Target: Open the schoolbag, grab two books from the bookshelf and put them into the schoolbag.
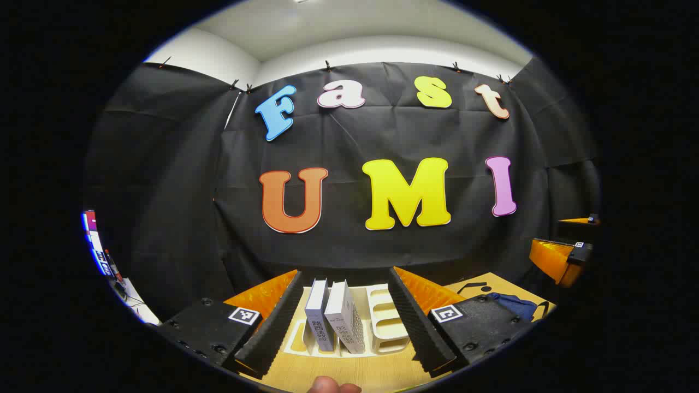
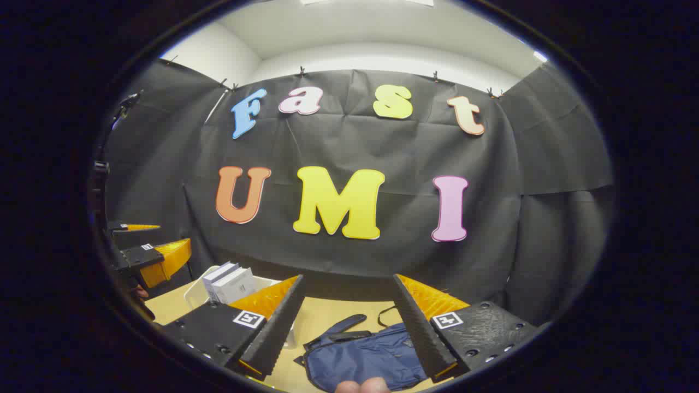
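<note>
Books (image 1: 334,316) stand upright in a white bookshelf (image 1: 385,319), straight ahead between the wide-open jaws of the left gripper (image 1: 345,322), which holds nothing. The right gripper (image 2: 346,327) is also spread wide and empty – the blue schoolbag (image 2: 363,360) lies flat on the worktop (image 2: 333,314) just below and between its jaws. I judge the bag soft and floppy, so its zipper or top edge is the place to take. The books look stiff and rather light; grip one by the spine – across its thickness.
</note>
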`<act>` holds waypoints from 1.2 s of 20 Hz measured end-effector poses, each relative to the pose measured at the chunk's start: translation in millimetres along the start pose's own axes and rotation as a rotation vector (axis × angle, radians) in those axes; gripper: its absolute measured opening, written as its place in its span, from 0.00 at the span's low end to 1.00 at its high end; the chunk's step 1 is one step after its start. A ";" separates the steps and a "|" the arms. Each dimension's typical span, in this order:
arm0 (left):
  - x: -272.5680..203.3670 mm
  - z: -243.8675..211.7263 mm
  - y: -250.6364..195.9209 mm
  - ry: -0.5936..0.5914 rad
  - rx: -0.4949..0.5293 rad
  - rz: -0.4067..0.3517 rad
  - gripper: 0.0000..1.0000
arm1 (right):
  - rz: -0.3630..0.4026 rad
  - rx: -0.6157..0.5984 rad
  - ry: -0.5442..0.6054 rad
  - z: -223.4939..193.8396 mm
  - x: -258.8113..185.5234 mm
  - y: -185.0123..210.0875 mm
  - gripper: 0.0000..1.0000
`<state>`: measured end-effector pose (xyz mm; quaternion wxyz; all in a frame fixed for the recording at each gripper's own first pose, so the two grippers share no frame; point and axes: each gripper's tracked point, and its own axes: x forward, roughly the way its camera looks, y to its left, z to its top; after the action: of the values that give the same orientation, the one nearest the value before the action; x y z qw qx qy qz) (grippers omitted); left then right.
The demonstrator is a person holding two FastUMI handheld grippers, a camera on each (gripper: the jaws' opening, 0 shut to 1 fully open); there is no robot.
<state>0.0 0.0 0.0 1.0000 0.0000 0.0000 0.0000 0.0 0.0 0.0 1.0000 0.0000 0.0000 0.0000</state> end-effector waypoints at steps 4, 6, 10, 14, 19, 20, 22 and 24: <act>3.6 1.5 -3.2 -0.009 0.008 -0.012 0.98 | -0.008 -0.004 0.004 -1.8 -0.4 -1.6 0.97; 2.8 0.5 -3.4 -0.006 0.003 -0.013 0.98 | -0.009 -0.010 0.008 -2.5 -0.8 -2.2 0.95; 3.4 1.0 -5.7 -0.009 0.006 -0.012 0.98 | -0.009 -0.016 0.009 -2.7 -2.9 -2.6 0.95; 4.0 0.2 -8.6 -0.011 0.006 -0.019 0.98 | -0.009 -0.019 0.019 -5.4 -2.3 -3.1 0.95; 5.0 -0.2 -8.6 -0.009 0.001 -0.016 0.98 | -0.011 -0.034 0.038 -18.0 -4.8 -4.7 0.95; 4.7 -0.4 -8.1 -0.008 0.001 -0.014 0.98 | -0.005 -0.041 0.053 -24.2 -4.6 -3.1 0.95; 3.9 0.5 -6.1 -0.010 0.001 -0.011 0.98 | 0.012 -0.049 0.083 -41.3 -5.7 2.3 0.95; 3.2 1.0 -5.6 -0.012 0.000 -0.008 0.98 | 0.030 -0.062 0.135 -68.9 -5.2 9.0 0.98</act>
<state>3.2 -5.6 1.0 1.0000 0.0001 -0.0059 -0.0040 -5.2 9.0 -68.9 0.9971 -0.0311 0.0673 0.0149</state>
